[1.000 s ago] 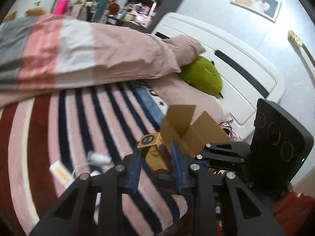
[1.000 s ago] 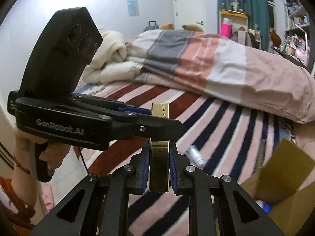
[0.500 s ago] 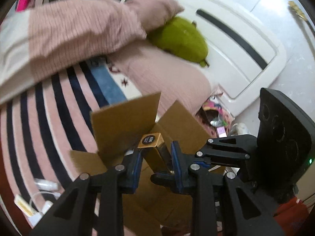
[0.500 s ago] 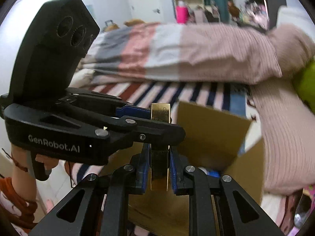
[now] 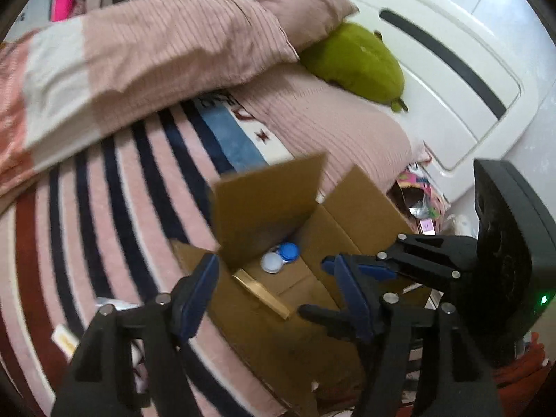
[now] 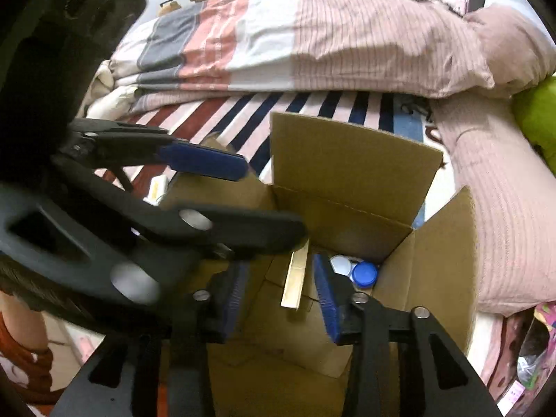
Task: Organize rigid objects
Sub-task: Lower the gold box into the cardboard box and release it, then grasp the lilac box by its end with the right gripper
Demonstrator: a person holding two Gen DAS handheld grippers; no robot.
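- The left gripper [image 5: 274, 288], black with blue finger pads, is filling the lower half of the left wrist view, its fingers spread wide and gripping nothing.
- The right gripper [image 6: 278, 299], of the same black and blue build, is reaching up from the bottom of the right wrist view, its fingers also standing wide apart and empty.
- A long, flat gold-coloured box [image 5: 260, 292] is lying inside the open brown cardboard box [image 5: 361, 215], slanting across the floor of it just below the centre of the left wrist view.
- In the right wrist view the same gold-coloured box [image 6: 295, 279] is showing in the gap between the right gripper's pads, touching neither.
- A round blue cap and a round white cap [image 5: 281, 257] are sitting side by side on the cardboard box floor, just beside the far end of the gold-coloured box.
- The cardboard box [image 6: 351, 160] is resting on the pink, red and navy striped bedspread [image 5: 114, 208], its flaps standing up.
- A green plush toy [image 5: 354, 59] is lying against the white headboard [image 5: 451, 80] at the upper right of the left wrist view, beside a dusty-pink ribbed pillow [image 5: 333, 118].
- A folded striped duvet [image 6: 312, 41] is stretching across the top of the right wrist view.
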